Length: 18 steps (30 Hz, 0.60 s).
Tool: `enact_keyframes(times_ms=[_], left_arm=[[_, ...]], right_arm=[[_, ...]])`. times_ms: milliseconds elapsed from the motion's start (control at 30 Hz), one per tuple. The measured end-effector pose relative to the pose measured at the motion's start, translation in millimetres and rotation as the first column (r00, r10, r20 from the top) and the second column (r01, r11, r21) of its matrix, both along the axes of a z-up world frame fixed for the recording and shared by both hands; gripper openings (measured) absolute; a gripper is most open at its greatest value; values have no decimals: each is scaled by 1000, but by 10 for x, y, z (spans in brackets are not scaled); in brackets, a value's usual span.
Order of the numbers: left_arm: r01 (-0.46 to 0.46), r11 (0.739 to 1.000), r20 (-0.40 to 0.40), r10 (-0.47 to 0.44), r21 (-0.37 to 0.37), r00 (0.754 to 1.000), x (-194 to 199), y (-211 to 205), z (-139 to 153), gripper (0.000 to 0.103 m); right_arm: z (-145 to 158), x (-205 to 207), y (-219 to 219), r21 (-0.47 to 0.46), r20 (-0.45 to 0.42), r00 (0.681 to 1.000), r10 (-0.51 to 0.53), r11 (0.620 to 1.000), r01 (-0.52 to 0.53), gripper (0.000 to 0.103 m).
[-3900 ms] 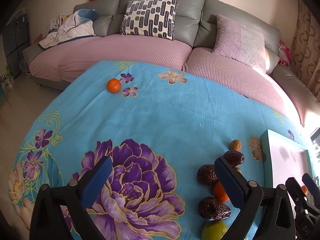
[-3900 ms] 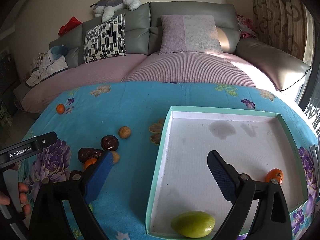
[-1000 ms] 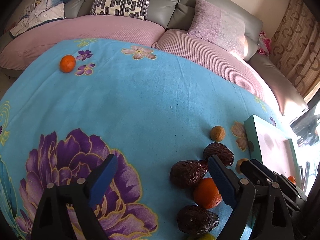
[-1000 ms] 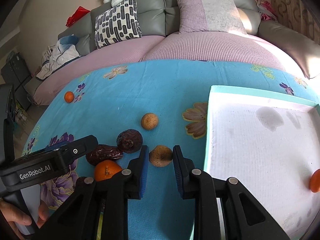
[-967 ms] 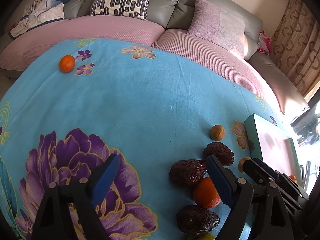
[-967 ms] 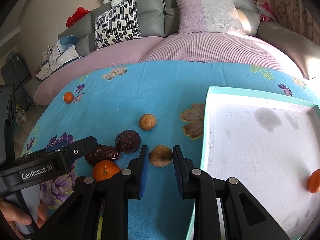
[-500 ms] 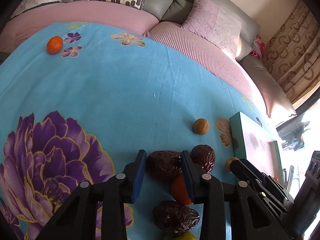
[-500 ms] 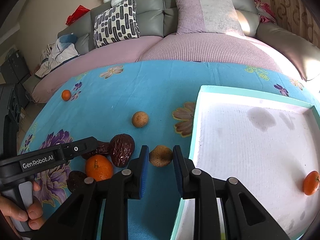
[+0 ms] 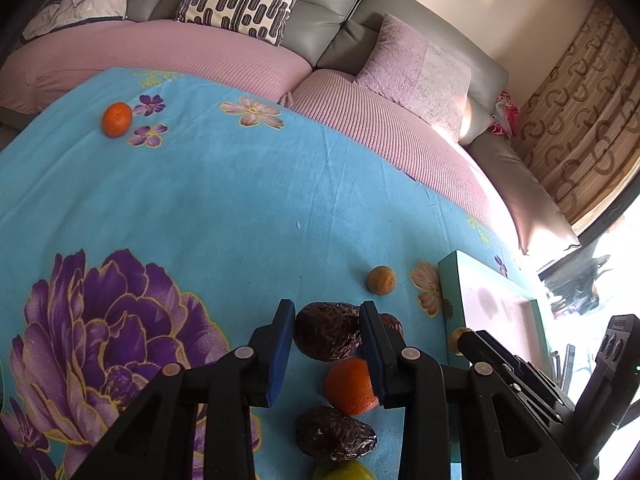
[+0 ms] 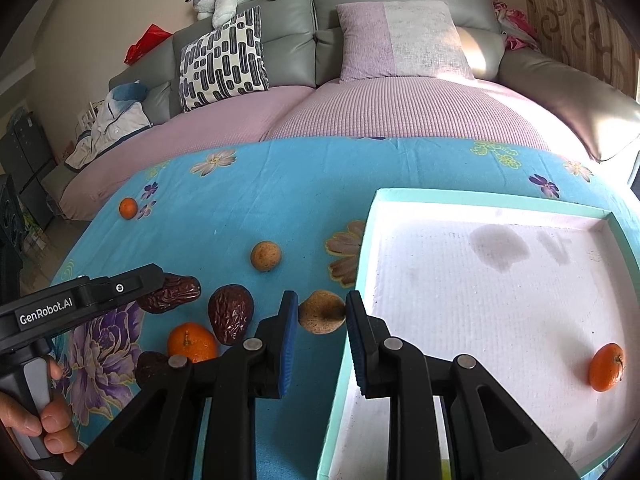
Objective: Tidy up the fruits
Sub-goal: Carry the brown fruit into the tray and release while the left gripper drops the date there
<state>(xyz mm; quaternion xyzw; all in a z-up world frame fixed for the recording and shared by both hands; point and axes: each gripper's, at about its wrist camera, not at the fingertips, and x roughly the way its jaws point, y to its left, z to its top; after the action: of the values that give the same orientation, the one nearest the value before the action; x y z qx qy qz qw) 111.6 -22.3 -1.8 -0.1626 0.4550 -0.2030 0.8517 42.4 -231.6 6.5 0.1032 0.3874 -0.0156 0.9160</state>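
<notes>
- Gripping a wrinkled dark date, the left hand-held gripper is clamped on it
- Right hand-held gripper pinches a tan fruit between its pads

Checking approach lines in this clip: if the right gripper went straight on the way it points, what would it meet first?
The right gripper already has the tan round fruit between its fingers. Beyond it lies bare blue cloth, then the sofa; depth is unclear.

Both grippers point forward over the table, side by side. The left gripper pinches a dark date between its pads; the right gripper clamps a tan fruit.
</notes>
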Motion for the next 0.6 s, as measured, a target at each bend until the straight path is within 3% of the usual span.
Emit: enact_keyframes(times_ms=[267, 600], left_arm=[[39, 999, 61, -37, -21, 997, -109, -116, 195, 35], [215, 976, 126, -212, -13, 969, -364, -767, 358, 35]], right_arm=[[134, -154, -368, 16, 30, 995, -94, 996, 93, 25], [243, -413, -1010, -12, 31, 962, -272, 962, 273, 25]])
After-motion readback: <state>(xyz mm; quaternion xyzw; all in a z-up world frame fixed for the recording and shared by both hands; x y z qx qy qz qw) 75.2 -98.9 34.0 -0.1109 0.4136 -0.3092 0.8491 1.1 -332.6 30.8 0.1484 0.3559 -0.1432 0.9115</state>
